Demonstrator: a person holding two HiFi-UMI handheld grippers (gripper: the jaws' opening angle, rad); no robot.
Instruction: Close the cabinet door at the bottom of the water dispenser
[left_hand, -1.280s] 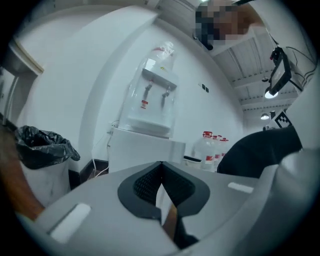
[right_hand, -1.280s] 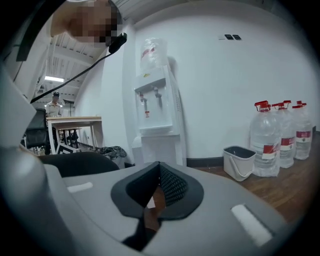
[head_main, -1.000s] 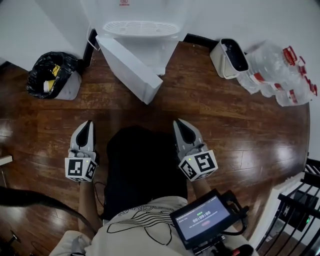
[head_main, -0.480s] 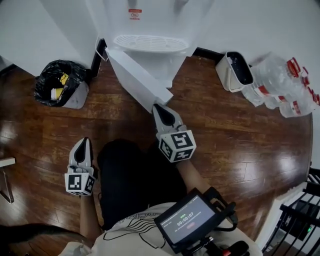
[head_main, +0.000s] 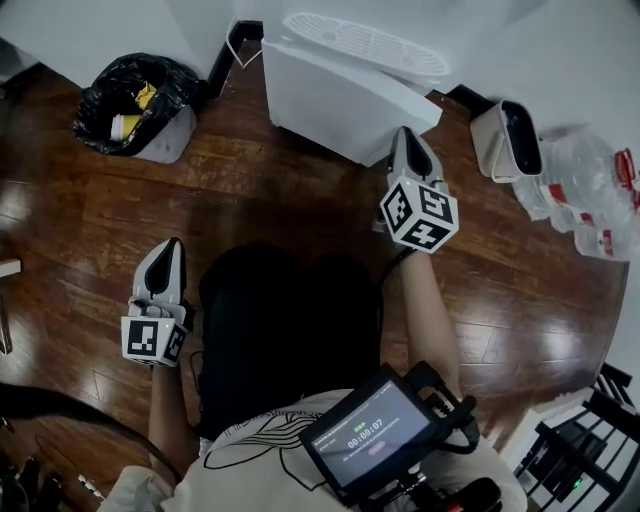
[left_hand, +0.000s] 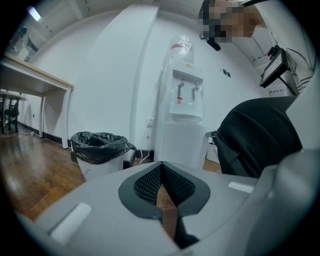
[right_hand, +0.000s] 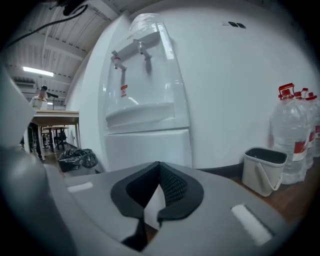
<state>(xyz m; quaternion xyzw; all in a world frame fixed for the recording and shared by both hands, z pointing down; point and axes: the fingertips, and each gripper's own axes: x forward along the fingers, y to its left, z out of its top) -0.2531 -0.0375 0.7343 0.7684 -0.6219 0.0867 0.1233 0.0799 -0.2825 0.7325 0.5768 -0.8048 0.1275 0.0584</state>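
The white water dispenser (right_hand: 142, 95) stands against the wall, its drip tray (head_main: 365, 45) at the top of the head view. Its bottom cabinet door (head_main: 340, 100) is a broad white panel, swung most of the way in toward the body. My right gripper (head_main: 408, 135) is shut with nothing in it, and its tip is at the door's free edge. In the right gripper view the door (right_hand: 150, 147) fills the space just beyond the jaws. My left gripper (head_main: 170, 250) is shut and empty, held low over the wooden floor, well left of the door. The dispenser (left_hand: 182, 120) shows ahead of it.
A bin with a black bag (head_main: 140, 100) stands left of the dispenser, and a cord (head_main: 232, 50) runs down beside it. A small white bin (head_main: 515, 140) and several large water bottles (head_main: 590, 190) are to the right. A screen device (head_main: 375, 435) hangs at my chest.
My right gripper has moved forward and to the right, up to the door's free edge. The door has swung in toward the dispenser. The left gripper has stayed where it was.
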